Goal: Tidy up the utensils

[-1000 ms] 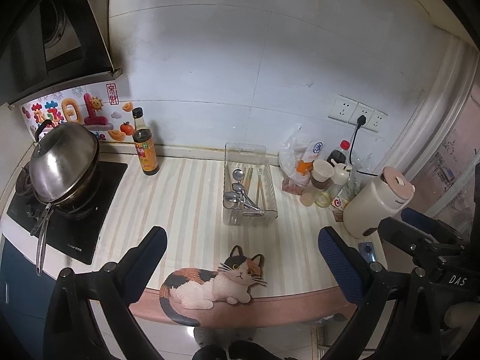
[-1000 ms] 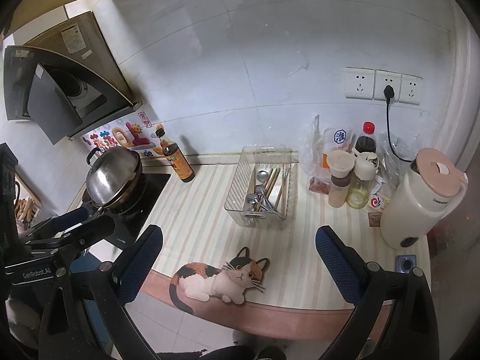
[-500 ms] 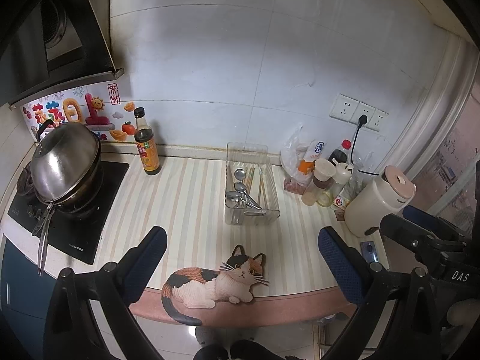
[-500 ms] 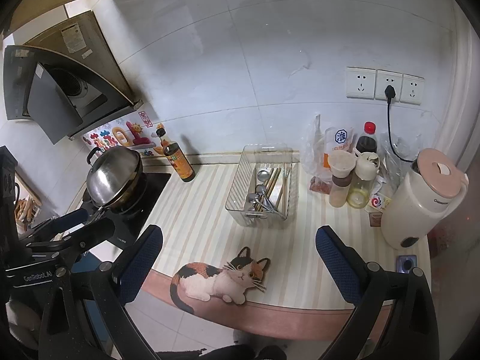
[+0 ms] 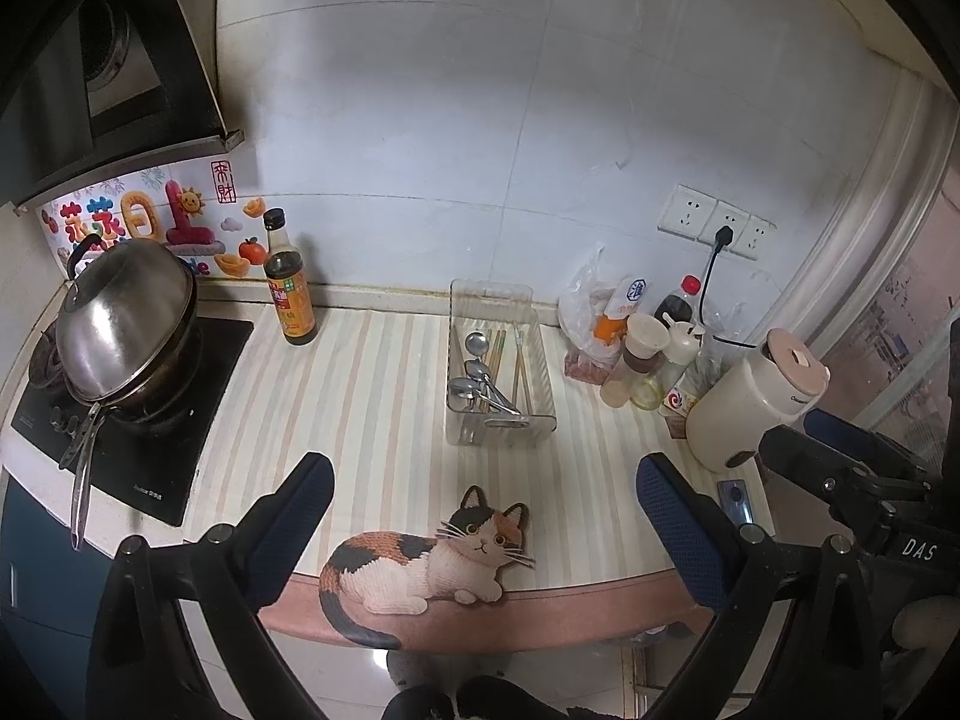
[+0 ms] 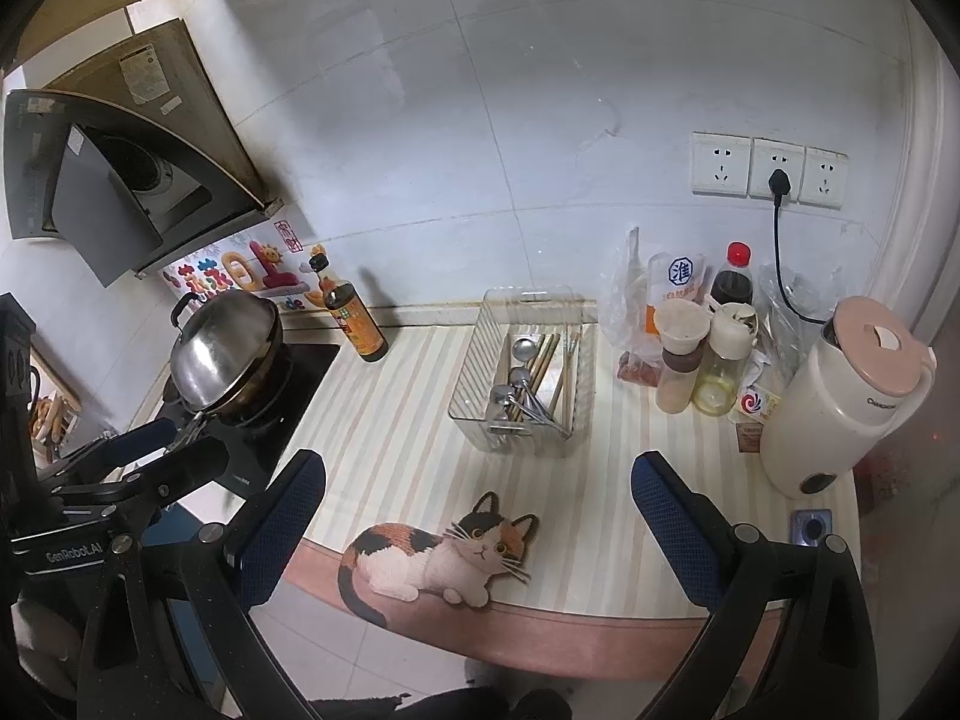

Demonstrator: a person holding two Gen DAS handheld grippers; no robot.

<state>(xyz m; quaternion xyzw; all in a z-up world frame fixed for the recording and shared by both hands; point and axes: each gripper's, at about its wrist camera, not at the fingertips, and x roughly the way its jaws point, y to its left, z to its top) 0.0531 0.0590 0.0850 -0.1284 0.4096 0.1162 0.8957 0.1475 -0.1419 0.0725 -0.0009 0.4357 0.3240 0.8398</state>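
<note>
Your left gripper (image 5: 480, 498) and right gripper (image 6: 480, 495) both hover jaws apart, empty, with the clear utensil basket (image 5: 498, 426) holding spoons (image 5: 480, 387) and chopsticks (image 5: 521, 363) at 12 o'clock.

Both tools are black frames with silver screws. The left gripper (image 5: 483, 513) carries dark blue textured finger pads (image 5: 297, 513); the right gripper (image 6: 480, 510) matches, its body lettered "DAS", the left's "GenRobot.AI".

White tiled wall (image 5: 420, 120), striped counter (image 5: 372, 396)
</note>
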